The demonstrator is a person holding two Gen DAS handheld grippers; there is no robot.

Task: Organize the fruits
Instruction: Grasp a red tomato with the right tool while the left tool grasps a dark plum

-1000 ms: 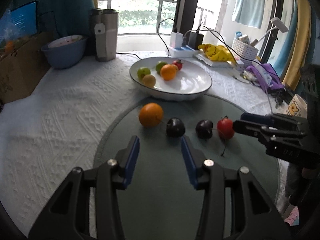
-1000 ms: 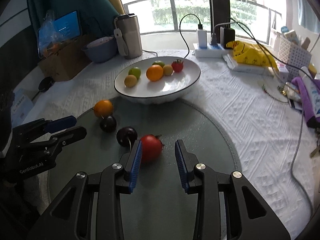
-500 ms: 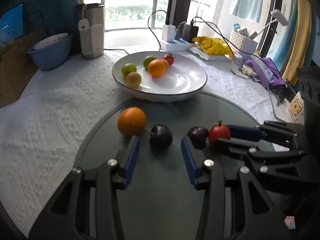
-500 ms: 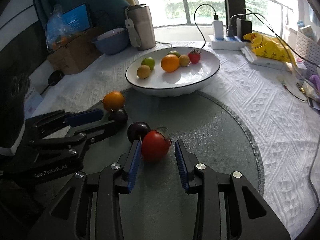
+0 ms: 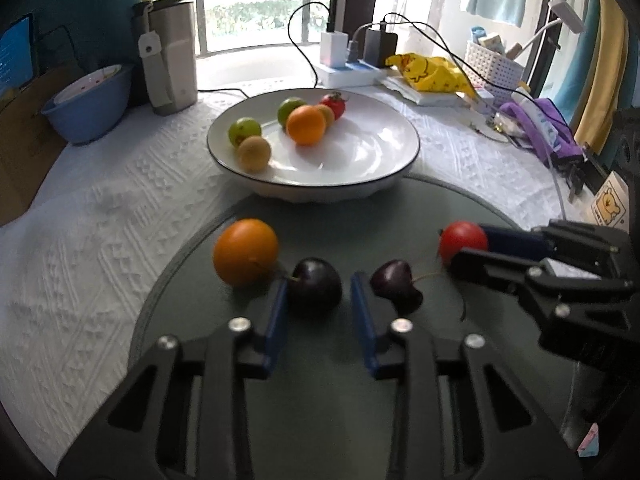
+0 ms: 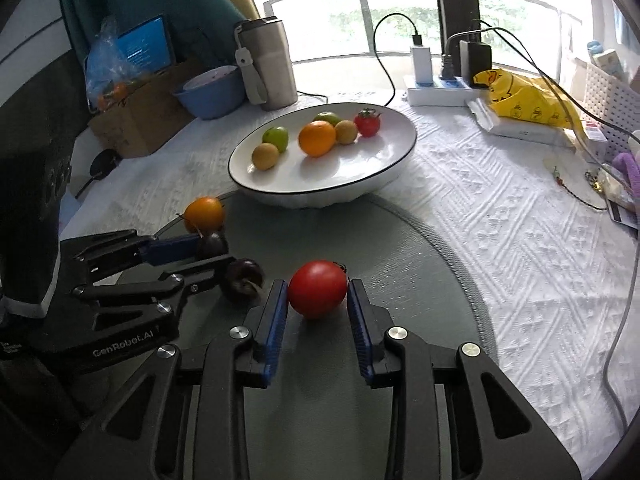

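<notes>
A white plate (image 5: 384,168) (image 6: 384,172) holds several fruits. On the green mat lie an orange (image 5: 245,252) (image 6: 204,214), two dark plums and a red tomato. My left gripper (image 5: 318,304) (image 6: 208,250) has closed on the left plum (image 5: 316,285) (image 6: 212,243), its blue pads touching both sides. The other plum (image 5: 394,282) (image 6: 242,278) lies just right of it. My right gripper (image 6: 317,300) (image 5: 466,250) is shut on the tomato (image 6: 317,289) (image 5: 462,240), which sits a little above the mat.
A steel tumbler (image 5: 170,54), a blue bowl (image 5: 86,110), a power strip with chargers (image 5: 352,66), a yellow bag (image 5: 430,74) and a white basket (image 5: 494,66) stand behind the plate. Cables trail at the right.
My left gripper moved forward and closed around the left plum. My right gripper closed on the tomato and drew it right, away from the second plum.
</notes>
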